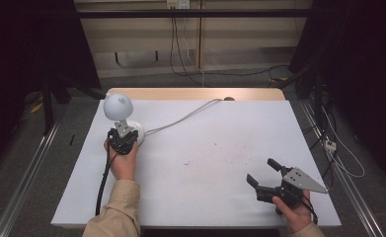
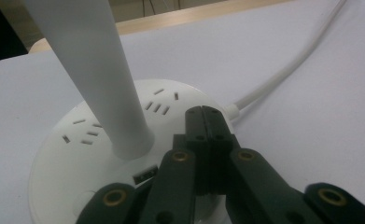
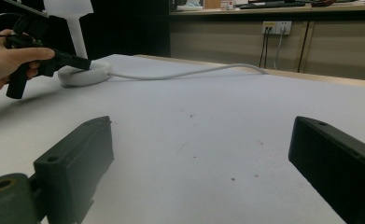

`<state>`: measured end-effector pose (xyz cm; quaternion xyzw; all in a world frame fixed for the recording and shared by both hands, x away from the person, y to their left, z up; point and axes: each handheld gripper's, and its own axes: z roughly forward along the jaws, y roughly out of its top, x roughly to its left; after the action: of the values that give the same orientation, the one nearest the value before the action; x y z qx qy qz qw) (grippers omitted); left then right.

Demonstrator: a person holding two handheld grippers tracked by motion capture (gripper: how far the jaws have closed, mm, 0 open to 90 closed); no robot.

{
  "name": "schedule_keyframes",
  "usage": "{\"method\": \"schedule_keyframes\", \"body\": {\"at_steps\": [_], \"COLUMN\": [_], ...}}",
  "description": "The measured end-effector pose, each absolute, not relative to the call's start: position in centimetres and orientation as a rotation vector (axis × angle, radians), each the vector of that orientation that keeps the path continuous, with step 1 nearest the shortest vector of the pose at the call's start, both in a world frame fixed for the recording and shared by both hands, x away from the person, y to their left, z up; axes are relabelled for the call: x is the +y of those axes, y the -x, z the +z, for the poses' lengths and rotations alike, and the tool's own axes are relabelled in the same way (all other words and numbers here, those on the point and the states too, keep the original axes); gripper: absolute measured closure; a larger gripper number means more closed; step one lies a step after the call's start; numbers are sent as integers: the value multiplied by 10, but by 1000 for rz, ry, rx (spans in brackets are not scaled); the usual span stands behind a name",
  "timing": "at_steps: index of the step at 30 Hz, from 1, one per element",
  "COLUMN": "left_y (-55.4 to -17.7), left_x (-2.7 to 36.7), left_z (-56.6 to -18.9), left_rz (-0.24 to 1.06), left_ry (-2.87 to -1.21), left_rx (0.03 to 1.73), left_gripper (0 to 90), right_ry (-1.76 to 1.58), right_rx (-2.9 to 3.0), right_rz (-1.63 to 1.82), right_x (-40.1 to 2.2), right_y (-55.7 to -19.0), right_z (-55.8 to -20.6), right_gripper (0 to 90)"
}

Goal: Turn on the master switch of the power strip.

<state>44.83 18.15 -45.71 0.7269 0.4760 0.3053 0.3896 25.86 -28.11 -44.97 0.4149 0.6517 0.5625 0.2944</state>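
A white desk lamp stands at the table's far left, with a round head (image 1: 118, 106), a tapered stem (image 2: 101, 70) and a disc base (image 2: 77, 154) that has socket slots in its top. Its white cable (image 1: 185, 117) runs off toward the far edge. My left gripper (image 1: 125, 132) is shut with nothing between the jaws. Its tips (image 2: 208, 112) lie over the base's rim beside the cable outlet, and I cannot tell whether they touch it. Near the front right corner my right gripper (image 1: 260, 170) stands open just above the bare table, jaws wide apart (image 3: 201, 130).
The white table top (image 1: 205, 163) has a wooden strip along its far edge. A power strip (image 1: 330, 144) and loose cables lie on the floor to the right. Metal rails flank the table. Between the two grippers there is free room.
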Motion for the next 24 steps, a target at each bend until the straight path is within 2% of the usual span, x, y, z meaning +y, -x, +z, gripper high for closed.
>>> {"method": "schedule_keyframes", "body": {"at_steps": [15,19,24], "left_y": [-451,-449,-449], "left_x": [181,177,176], "left_z": [-455,-455,-454], "left_rz": [759,804,792], "left_ry": [-1873,-1903,-1887], "left_rx": [1217,1205,1217], "left_gripper": [900,900,900], "right_ry": [-1101,-1096,-1108], "right_rx": [1739,1741,1736], "right_rz": [1500,1497,1501], "right_x": [-280,-281,-283], "right_y": [-259,-259,-260], "right_z": [-450,-450,-451], "right_gripper": [62,62,62]}}
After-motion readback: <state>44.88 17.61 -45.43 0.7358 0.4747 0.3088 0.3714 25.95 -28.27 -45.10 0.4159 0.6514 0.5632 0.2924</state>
